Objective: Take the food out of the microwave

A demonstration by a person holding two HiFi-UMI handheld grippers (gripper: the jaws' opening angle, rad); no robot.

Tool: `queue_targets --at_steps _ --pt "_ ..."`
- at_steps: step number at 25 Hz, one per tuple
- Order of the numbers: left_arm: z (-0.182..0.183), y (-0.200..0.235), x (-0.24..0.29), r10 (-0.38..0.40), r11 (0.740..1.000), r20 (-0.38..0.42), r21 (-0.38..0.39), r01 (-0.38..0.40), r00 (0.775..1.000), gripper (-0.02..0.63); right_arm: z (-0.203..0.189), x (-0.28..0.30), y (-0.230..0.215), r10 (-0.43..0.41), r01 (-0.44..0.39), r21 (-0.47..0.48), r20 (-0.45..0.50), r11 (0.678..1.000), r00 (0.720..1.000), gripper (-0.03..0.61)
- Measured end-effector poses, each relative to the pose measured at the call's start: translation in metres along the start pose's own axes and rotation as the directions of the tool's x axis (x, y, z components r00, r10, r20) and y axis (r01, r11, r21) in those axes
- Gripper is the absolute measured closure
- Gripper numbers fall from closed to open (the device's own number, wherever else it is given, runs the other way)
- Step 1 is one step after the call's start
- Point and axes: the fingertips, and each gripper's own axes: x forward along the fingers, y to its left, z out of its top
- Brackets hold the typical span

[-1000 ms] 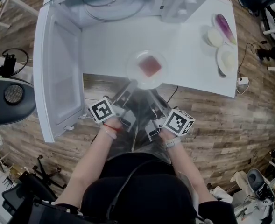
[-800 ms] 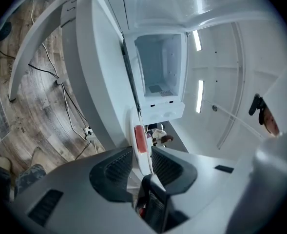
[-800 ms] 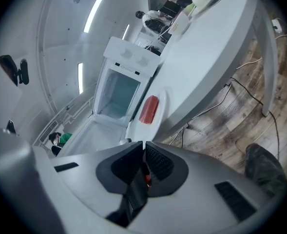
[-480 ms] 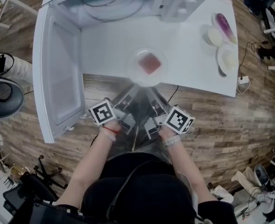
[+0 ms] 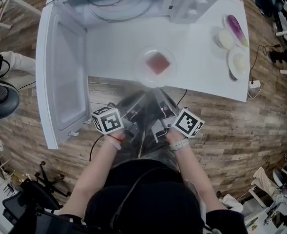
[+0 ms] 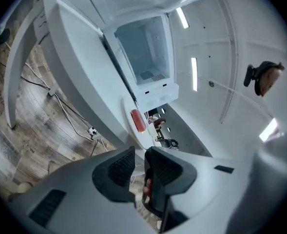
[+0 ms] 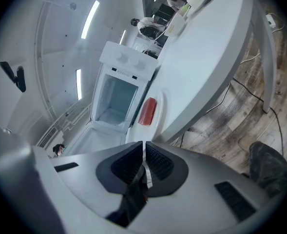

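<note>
A clear plate [image 5: 142,74] with a red block of food [image 5: 158,63] lies on the white table [image 5: 206,77], close to its near edge, in front of the open microwave [image 5: 119,4]. My left gripper [image 5: 141,99] and right gripper [image 5: 159,97] hang just below that edge, short of the plate and apart from it. In the left gripper view the food [image 6: 138,120] is ahead; the left gripper [image 6: 140,167] is open, its jaws have just widened, and nothing is between them. In the right gripper view the right gripper [image 7: 143,156] has its pads together, with the food [image 7: 147,111] beyond.
The microwave door [image 5: 60,72] swings out to the left, past the table's edge. Small plates with a purple eggplant [image 5: 236,28] and pale foods [image 5: 238,62] sit at the table's right end. A plug and cable [image 5: 253,84] hang beside it. A chair [image 5: 2,99] stands at left.
The left gripper's tips have come off the plate's near rim and drawn back a little. The plate lies slightly farther in on the table. The right gripper has hardly moved.
</note>
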Motion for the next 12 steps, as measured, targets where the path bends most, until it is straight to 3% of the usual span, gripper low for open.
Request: queue_targets --at_steps 4,12 --pt "0.003 -0.010 0.006 0.008 0.994 -0.020 0.106 -0.006 1.000 0.535 0.003 0.002 0.002 0.010 -0.010 0.005 0.009 1.000 1.000 0.541" --pt "0.011 -0.016 0.015 0.052 0.968 -0.036 0.249 -0.041 0.998 0.598 0.005 0.005 0.000 0.001 -0.001 0.007 0.021 1.000 1.000 0.542"
